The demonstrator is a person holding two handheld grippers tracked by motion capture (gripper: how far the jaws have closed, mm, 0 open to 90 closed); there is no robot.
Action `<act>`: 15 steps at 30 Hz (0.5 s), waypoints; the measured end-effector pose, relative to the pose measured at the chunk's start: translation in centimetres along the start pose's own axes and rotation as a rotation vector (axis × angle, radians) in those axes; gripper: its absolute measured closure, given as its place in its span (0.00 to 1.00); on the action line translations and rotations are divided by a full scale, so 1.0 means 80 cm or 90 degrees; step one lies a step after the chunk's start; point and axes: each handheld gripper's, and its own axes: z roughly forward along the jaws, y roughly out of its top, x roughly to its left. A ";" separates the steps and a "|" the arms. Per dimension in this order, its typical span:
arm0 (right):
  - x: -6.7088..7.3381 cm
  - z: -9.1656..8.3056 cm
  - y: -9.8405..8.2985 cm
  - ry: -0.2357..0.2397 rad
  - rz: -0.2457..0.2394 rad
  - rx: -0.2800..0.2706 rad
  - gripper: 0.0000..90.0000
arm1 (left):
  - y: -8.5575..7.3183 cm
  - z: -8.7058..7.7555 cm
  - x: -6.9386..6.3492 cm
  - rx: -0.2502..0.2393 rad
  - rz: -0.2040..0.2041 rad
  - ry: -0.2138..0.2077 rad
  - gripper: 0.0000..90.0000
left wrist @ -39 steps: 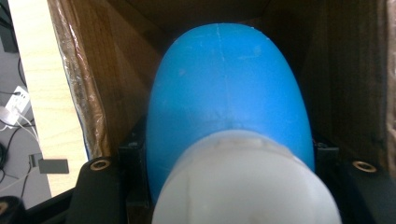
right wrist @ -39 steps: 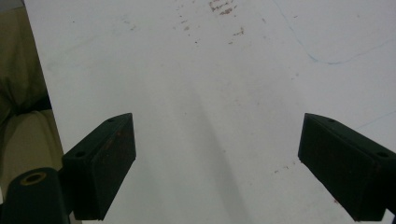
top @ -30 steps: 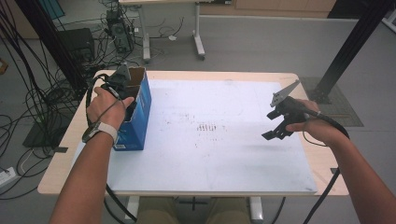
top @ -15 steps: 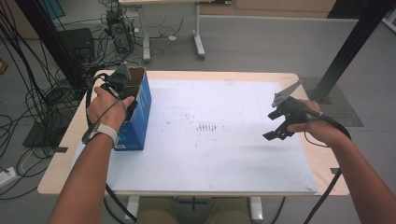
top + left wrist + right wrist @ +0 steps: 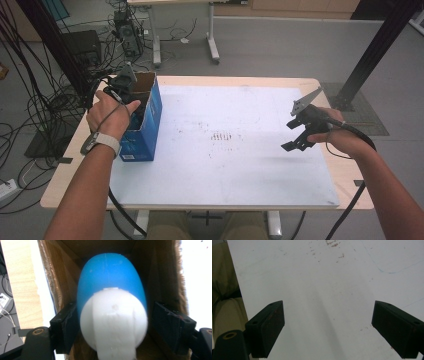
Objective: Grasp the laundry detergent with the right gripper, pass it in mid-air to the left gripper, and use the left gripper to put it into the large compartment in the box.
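Currently the left gripper (image 5: 131,97) reaches down into the open blue cardboard box (image 5: 148,131) at the left edge of the white board-topped table (image 5: 235,165). Inside the box, its jaws sit on either side of a blue-and-white egg-shaped plastic object (image 5: 112,307); firm contact cannot be confirmed. The right gripper (image 5: 296,142) hovers over the bare right part of the board, jaws spread wide and empty.
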 end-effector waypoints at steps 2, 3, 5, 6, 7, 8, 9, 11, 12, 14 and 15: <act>0.001 -0.001 0.001 0.000 -0.001 0.001 0.12 | 0.000 -0.002 -0.001 0.008 0.012 -0.005 0.23; 0.002 -0.001 0.001 0.000 -0.002 0.001 0.12 | 0.000 -0.003 -0.001 0.011 0.017 -0.004 0.23; 0.002 -0.002 0.002 -0.001 -0.004 0.003 0.12 | -0.001 -0.004 -0.001 0.009 0.017 -0.006 0.22; 0.003 -0.002 0.002 -0.001 -0.003 0.002 0.12 | -0.001 -0.005 0.000 0.010 0.018 -0.008 0.21; 0.004 -0.003 0.002 -0.001 -0.002 0.002 0.12 | -0.002 -0.006 0.001 0.008 0.016 -0.009 0.21; 0.004 -0.003 0.002 -0.002 -0.002 0.002 0.12 | -0.003 -0.007 0.002 0.008 0.015 -0.010 0.20; 0.004 -0.004 0.002 -0.002 -0.002 0.003 0.12 | -0.003 -0.008 0.003 0.009 0.017 -0.010 0.19; 0.005 -0.006 0.002 -0.004 -0.003 0.004 0.12 | -0.004 -0.010 0.003 0.008 0.020 -0.014 0.17; 0.005 -0.007 0.002 -0.005 -0.002 0.005 0.12 | -0.005 -0.012 0.003 0.005 0.021 -0.018 0.16; 0.005 -0.008 0.002 -0.007 -0.002 0.004 0.12 | -0.006 -0.017 0.003 -0.002 0.028 -0.024 0.16; 0.006 -0.009 0.002 -0.007 -0.001 0.004 0.12 | -0.006 -0.019 0.002 -0.006 0.033 -0.025 0.16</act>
